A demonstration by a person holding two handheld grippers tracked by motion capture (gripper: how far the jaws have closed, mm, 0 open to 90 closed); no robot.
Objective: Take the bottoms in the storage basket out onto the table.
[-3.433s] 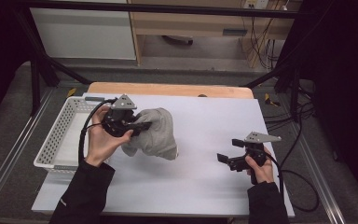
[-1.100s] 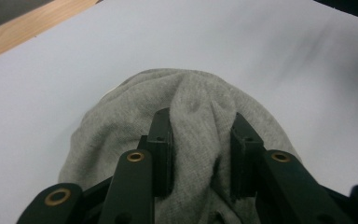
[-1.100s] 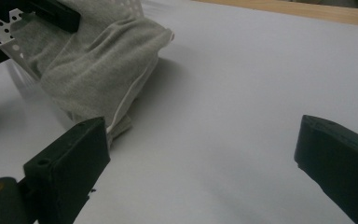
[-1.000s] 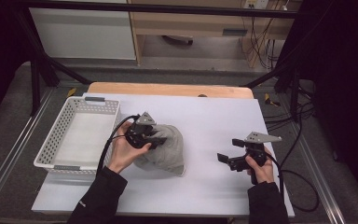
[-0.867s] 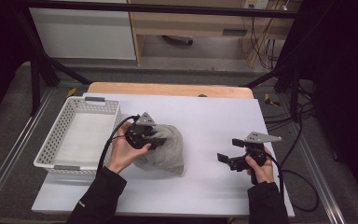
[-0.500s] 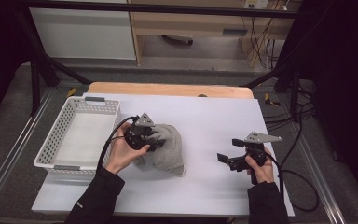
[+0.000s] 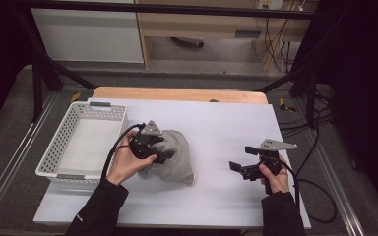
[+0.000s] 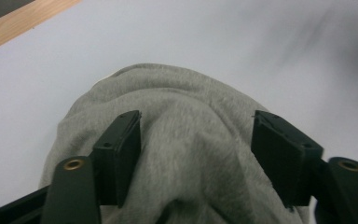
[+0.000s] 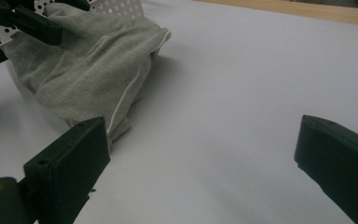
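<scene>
Nearest the person, the right gripper (image 7: pixel 242 158) hovers over bare white surface (image 7: pixel 226 123), jaws spread wide with nothing between them. Left of it, across open room, the left gripper (image 8: pixel 196 154) straddles the crumpled grey cloth (image 7: pixel 174 160); its jaws have just been opening, pads off the fabric. Beyond, at the surface's left edge, sits the white basket (image 7: pixel 61 142).

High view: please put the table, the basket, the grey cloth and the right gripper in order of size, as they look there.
1. Table
2. Basket
3. Grey cloth
4. Right gripper
The cloth is bunched up, so spread out it might rival the basket.
</scene>
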